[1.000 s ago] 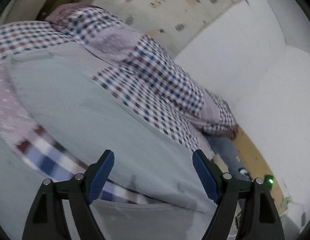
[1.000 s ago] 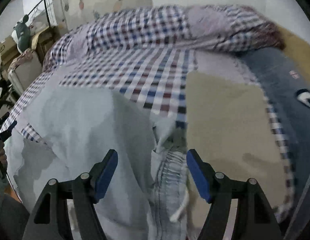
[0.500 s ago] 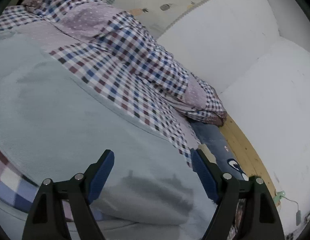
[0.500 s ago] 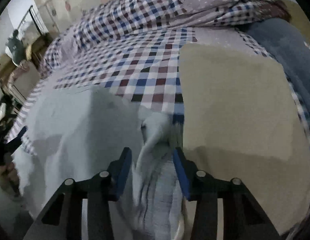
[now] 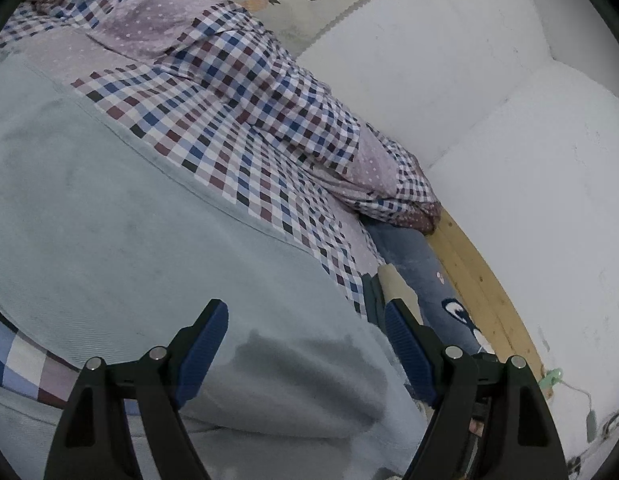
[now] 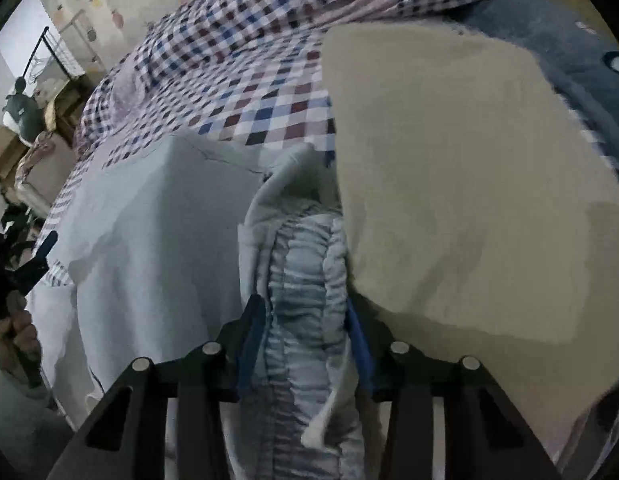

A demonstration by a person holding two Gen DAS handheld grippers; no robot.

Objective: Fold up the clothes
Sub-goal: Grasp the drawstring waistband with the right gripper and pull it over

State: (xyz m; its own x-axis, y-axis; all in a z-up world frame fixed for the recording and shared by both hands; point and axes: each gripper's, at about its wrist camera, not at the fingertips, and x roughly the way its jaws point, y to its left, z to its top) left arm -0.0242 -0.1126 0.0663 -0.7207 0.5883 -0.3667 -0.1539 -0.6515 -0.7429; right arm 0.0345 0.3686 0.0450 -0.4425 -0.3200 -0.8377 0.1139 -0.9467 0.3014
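Pale blue-grey trousers (image 5: 141,232) lie spread on a checked bedspread (image 5: 237,128). My left gripper (image 5: 305,344) is open just above the cloth near its fold, with nothing between the fingers. In the right wrist view the same garment (image 6: 157,216) lies flat at the left, and its gathered elastic waistband (image 6: 309,264) with a white drawstring bunches up in the middle. My right gripper (image 6: 305,320) is shut on that waistband, the blue pads pressing it from both sides.
A beige folded cloth (image 6: 461,184) lies right of the waistband. A dark blue pillow (image 5: 425,280) and a wooden bed edge (image 5: 481,292) run along the white wall (image 5: 509,100). The left gripper and hand (image 6: 17,280) show at the left; boxes and clutter (image 6: 25,132) stand beyond.
My right gripper has closed from open onto the waistband and bunched it up. My left gripper has moved forward over the trousers toward the wall side and stayed open.
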